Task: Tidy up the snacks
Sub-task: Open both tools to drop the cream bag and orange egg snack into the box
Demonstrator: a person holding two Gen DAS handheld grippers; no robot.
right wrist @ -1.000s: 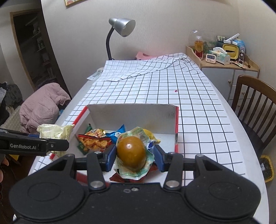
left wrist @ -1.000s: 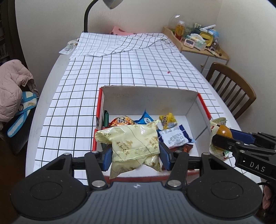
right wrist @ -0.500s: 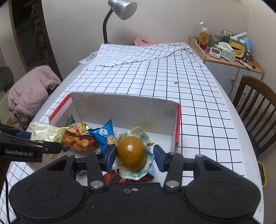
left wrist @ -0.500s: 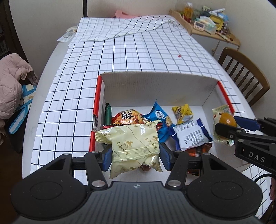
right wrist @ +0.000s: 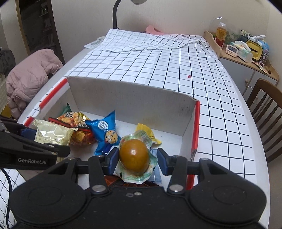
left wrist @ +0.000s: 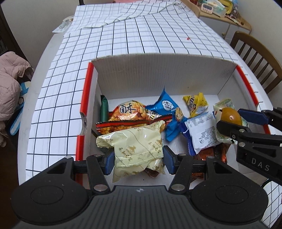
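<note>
A white cardboard box (left wrist: pixel 164 74) with red edges sits on the checked tablecloth and holds several snack packs. My left gripper (left wrist: pixel 138 159) is shut on a pale yellow snack bag (left wrist: pixel 137 146), held over the box's near left part. My right gripper (right wrist: pixel 135 161) is shut on a clear-wrapped brown egg (right wrist: pixel 134 155) over the box's near right part; the egg (left wrist: pixel 230 116) also shows at the right of the left wrist view. Below lie an orange cracker bag (left wrist: pixel 130 112), a blue cookie pack (left wrist: pixel 167 105), a yellow pack (left wrist: pixel 195 102) and a white-and-blue pack (left wrist: pixel 202 132).
A green bar (left wrist: pixel 104 109) stands against the box's left wall. Wooden chair (right wrist: pixel 264 109) at the table's right. A pink jacket (right wrist: pixel 30 75) lies on a seat at the left. A cluttered shelf (right wrist: pixel 246 49) stands at the back right, a lamp stem (right wrist: pixel 116 14) behind the table.
Both grippers have come forward and down over the box, still holding their packs. The box and its contents now look larger and nearer in both views.
</note>
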